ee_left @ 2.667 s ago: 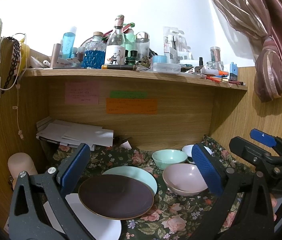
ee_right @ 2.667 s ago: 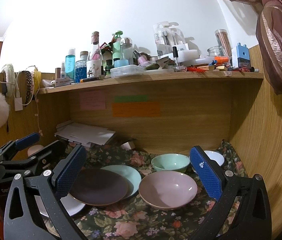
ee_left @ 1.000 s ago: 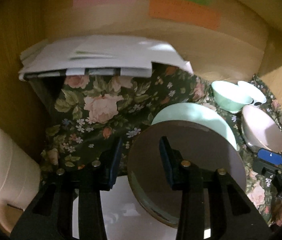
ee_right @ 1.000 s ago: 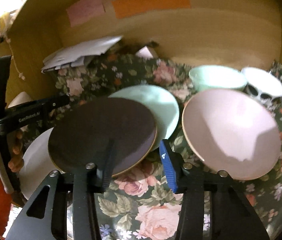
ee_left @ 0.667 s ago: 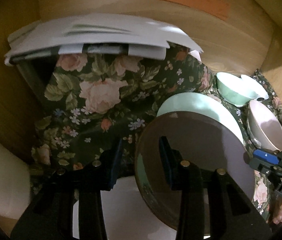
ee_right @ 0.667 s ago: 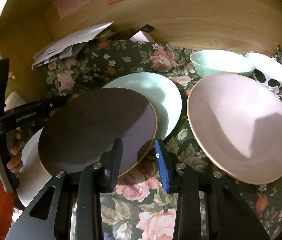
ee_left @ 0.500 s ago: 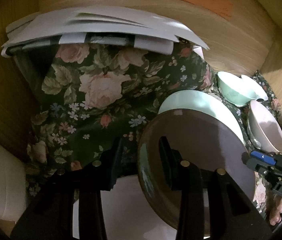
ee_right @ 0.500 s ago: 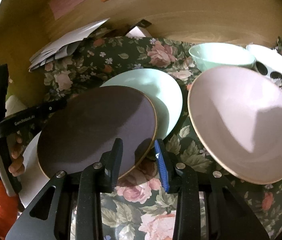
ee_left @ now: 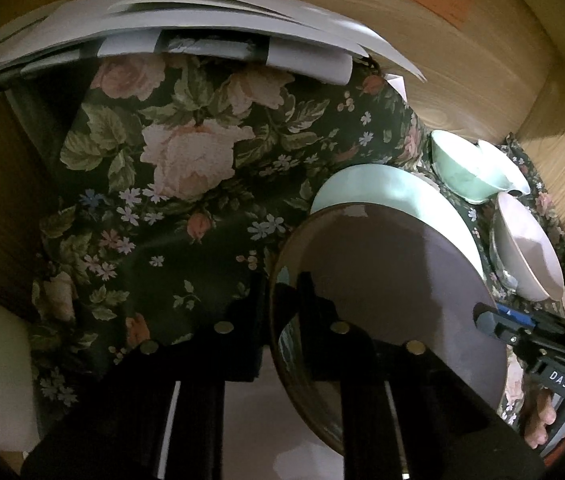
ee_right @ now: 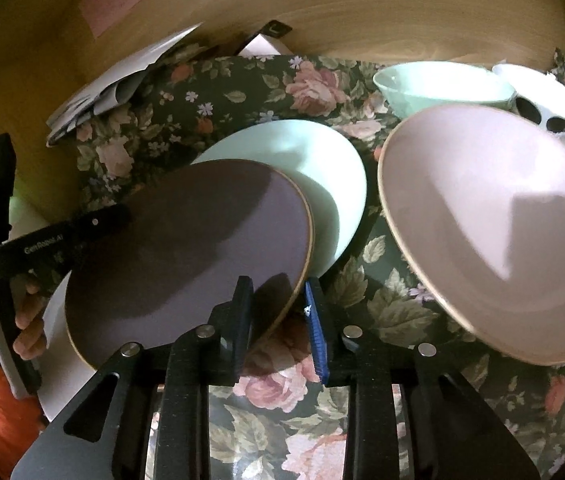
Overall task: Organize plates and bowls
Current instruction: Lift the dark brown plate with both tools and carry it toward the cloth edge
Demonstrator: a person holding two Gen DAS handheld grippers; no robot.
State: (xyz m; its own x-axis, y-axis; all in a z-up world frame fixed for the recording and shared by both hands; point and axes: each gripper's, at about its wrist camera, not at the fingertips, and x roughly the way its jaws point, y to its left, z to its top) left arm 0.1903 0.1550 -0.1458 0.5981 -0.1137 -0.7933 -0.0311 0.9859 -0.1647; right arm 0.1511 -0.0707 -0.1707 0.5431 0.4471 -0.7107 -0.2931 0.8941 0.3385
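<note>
Both hand-held grippers have just been closing on the dark plate [ee_right: 186, 248]: left hand-held gripper [ee_left: 284, 300] clamps its left rim, right hand-held gripper [ee_right: 276, 308] its near-right rim. It overlaps the green plate [ee_right: 322, 168] and white plate [ee_right: 58, 364]; lifting level should avoid dragging them.

On the cloth-covered bench [ee_right: 382, 304], the top plate [ee_right: 186, 248] overlaps two plates: one [ee_right: 322, 176] behind, another [ee_right: 58, 376] to its left. A wide bowl [ee_right: 490, 224] lies right; two smaller bowls [ee_right: 442, 84] behind; papers [ee_left: 186, 28] rear left.
</note>
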